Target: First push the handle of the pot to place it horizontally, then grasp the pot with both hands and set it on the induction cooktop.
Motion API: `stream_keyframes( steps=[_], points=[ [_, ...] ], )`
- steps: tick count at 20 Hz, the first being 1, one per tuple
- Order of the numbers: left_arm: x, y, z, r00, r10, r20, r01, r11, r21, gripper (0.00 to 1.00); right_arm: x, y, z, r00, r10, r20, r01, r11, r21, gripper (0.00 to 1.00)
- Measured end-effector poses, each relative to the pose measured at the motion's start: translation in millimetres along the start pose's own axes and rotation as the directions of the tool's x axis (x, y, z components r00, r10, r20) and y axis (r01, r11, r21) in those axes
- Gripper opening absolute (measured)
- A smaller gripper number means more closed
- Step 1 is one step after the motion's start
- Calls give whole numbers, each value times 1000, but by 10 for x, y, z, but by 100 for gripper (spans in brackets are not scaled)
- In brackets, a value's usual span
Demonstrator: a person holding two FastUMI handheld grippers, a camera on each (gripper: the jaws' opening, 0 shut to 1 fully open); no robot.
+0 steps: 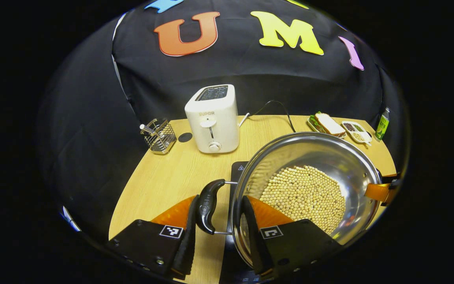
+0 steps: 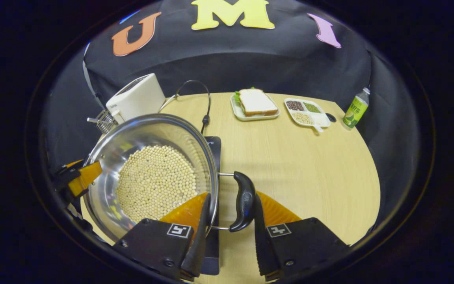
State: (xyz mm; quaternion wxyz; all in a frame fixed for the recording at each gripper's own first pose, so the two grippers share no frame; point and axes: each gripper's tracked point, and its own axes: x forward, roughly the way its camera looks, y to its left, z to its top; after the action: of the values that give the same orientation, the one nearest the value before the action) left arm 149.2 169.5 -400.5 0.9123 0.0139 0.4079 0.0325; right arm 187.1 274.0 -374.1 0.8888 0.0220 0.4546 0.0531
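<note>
A steel pot [image 1: 329, 157] [image 2: 140, 134] filled with pale beans [image 1: 302, 193] [image 2: 156, 177] sits over the black induction cooktop [image 1: 238, 169] [image 2: 213, 150]; whether it rests on it or hangs just above, I cannot tell. My left gripper [image 1: 221, 199] is shut on the pot at its black left handle [image 1: 207, 205], one finger outside the handle and the other inside the pot wall. On the opposite side, my right gripper [image 2: 231, 196] clamps the other black handle [image 2: 244, 197] and the rim in the same way. Both handles lie horizontal.
On the wooden table [image 2: 309, 169], a white toaster [image 1: 213, 118] with its cable [image 2: 205, 98] and a wire rack [image 1: 159, 136] stand behind the pot. A sandwich plate [image 2: 254, 103], a compartment dish [image 2: 306, 110] and a green bottle [image 2: 355, 108] line the far edge.
</note>
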Motion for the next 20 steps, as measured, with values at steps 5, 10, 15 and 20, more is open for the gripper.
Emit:
stream_keyframes(
  steps=[5,10,15,20],
  points=[
    [63,22,-80,1000,-15,-5,15,1000,3,56,-7,23,20,1000,-19,13,19,1000,-13,53],
    [50,16,-75,999,-35,14,35,999,14,58,-4,4,6,1000,-9,20,9,1000,11,56],
    [-32,175,47,992,1,127,-5,1000,30,80,-92,-53,71,995,37,94,-33,999,-43,75],
    [-493,227,303,964,61,259,-77,996,52,97,-424,-228,281,971,47,235,-21,993,-114,82]
  ],
)
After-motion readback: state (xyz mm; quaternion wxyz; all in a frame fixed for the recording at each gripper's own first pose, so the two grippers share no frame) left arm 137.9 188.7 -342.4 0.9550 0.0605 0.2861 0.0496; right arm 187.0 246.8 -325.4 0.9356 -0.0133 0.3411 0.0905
